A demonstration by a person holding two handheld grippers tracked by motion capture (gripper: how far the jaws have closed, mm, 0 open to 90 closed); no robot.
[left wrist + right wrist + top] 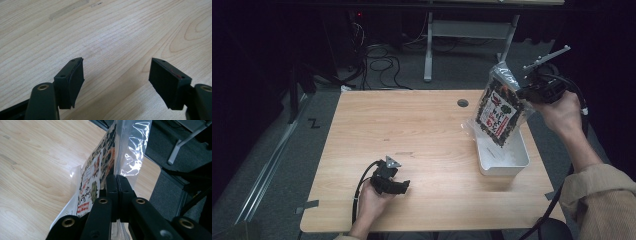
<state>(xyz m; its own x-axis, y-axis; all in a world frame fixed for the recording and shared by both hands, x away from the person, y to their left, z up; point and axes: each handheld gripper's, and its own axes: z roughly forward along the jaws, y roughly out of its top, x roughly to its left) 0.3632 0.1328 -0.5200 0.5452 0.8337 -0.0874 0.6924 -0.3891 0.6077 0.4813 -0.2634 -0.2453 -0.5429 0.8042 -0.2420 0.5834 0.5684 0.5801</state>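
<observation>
Black jaws of right gripper [526, 91] clamped on printed snack bag [499, 111] — lifted above white tray [503, 155] near desk's [412, 130] right edge — left gripper [401, 186] resting near front edge, jaws wide.

Your high view looks forward and down over the whole table [422, 150] from your side. Your left gripper view sits low and close to the tabletop [112, 32], facing along its jaws. Your right gripper view looks close along the bag [100, 175] toward 12 o'clock, sharing table and floor [160, 150] with the high view.
</observation>
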